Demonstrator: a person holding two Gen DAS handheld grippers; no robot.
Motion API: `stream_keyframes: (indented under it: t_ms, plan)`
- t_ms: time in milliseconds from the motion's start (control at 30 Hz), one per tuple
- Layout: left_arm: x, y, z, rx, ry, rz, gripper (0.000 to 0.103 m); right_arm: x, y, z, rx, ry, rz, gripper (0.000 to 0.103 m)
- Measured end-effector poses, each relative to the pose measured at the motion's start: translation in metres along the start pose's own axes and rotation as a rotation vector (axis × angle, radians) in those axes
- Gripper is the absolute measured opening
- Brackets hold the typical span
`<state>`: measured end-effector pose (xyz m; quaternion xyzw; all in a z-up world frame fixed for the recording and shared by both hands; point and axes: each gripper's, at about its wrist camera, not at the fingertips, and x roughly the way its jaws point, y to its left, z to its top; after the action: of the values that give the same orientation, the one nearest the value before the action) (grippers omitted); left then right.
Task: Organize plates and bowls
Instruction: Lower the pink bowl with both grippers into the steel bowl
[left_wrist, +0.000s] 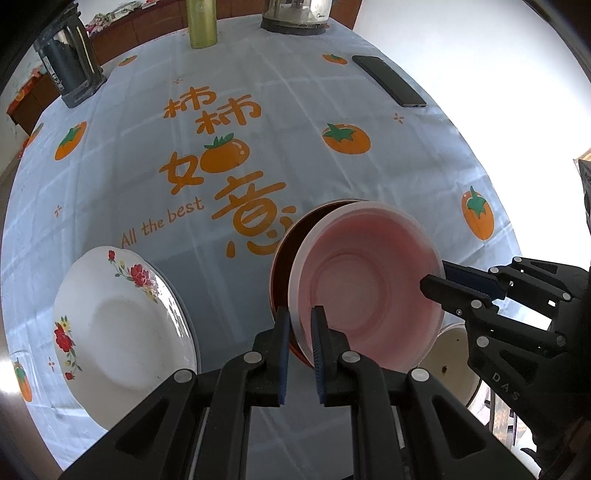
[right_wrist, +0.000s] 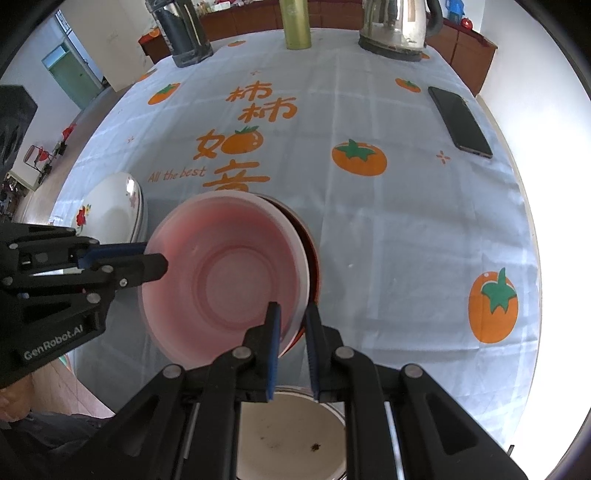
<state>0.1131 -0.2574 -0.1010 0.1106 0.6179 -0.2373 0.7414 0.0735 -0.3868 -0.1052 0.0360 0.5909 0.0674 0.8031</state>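
Both grippers clamp the rim of a pink bowl held tilted over the table.

Left wrist view: the left gripper (left_wrist: 300, 314) is closed on the near rim of the empty pink bowl (left_wrist: 365, 280), which nests against a red bowl (left_wrist: 282, 258) behind it; the right gripper (left_wrist: 437, 278) pinches the opposite rim and reads "DAS". A flowered white plate (left_wrist: 114, 332) lies empty to the left. The tablecloth (left_wrist: 258, 110) reads "All the best".
Right wrist view: the right gripper (right_wrist: 293, 314) is clamped on the pink bowl (right_wrist: 225, 277) rim; the left gripper (right_wrist: 155, 258), marked "GenRobot.AI", grips the far side. A white bowl (right_wrist: 291, 432) below holds only crumbs.
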Motion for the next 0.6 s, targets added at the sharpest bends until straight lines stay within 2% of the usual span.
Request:
stream_keyframes:
  t_ms: [600]
  plan:
    - [0.0027,0.0052,0.0027,-0.022,0.001,0.01,0.012,0.0034,-0.0005,0.0029,-0.001,-0.003,0.013,0.014]
